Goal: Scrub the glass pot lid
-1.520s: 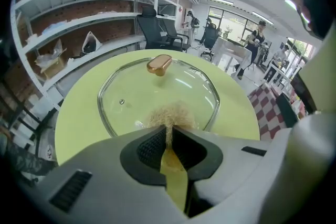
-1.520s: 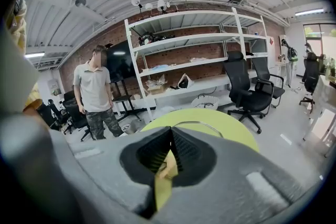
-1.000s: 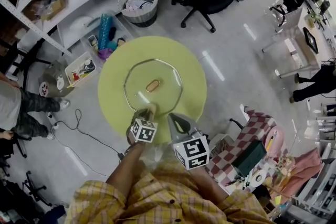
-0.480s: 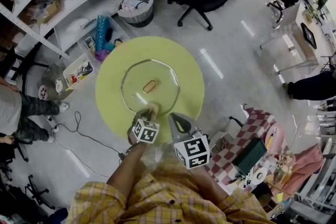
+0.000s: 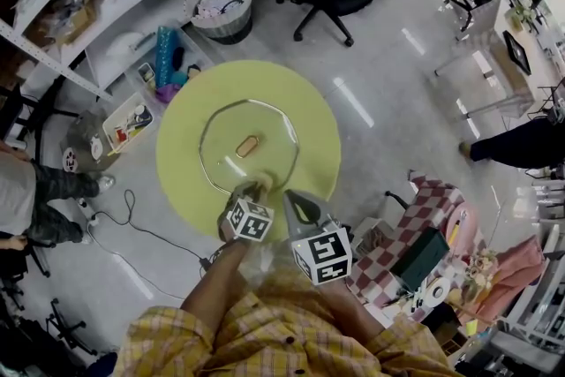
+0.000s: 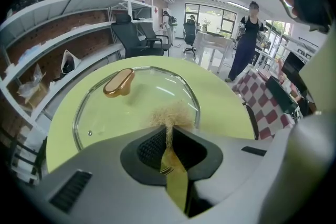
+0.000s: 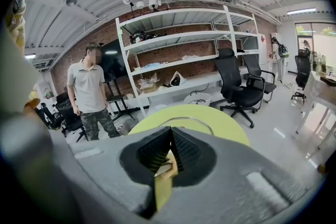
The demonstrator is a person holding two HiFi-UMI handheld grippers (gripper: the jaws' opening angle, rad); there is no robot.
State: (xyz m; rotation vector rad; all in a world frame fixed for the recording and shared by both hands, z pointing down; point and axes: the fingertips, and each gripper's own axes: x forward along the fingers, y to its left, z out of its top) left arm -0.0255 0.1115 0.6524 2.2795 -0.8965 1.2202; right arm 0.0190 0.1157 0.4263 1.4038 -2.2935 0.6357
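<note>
Left claw (image 6: 169, 132) clamped tight on a tan fibrous scrubbing tuft (image 6: 169, 113), jaws drawn together with only the tuft's thin neck between them and its frayed head fanning out just past the tips. Right under and ahead of that frayed head, the near rim of the round clear glass pot lid with a steel band (image 6: 137, 107), lying flat and dome up on the round yellow-green table (image 6: 231, 107). Contact between tuft and glass likely, though not certain from these views. Farther ahead and to the left of the tips, near the middle of the glass, the oblong bronze knob (image 6: 118, 83), long axis slanting from near-left to far-right. Almost the whole pane forward of the left claw, then, so a scrubbing stroke judged to call for a push straight ahead along the claw's own line toward the knob, or a sideways sweep following the rim. Right claw (image 7: 169, 136) pinched shut with nothing between its jaws, held just to the right of the left one and slightly behind it, near the table's closest edge and off the glass, with the lid ahead and below. Left claw plainly the nearer and the working one. Right claw free to steady the rim, judged useful, since nothing else seen pinning the lid against sliding.
</note>
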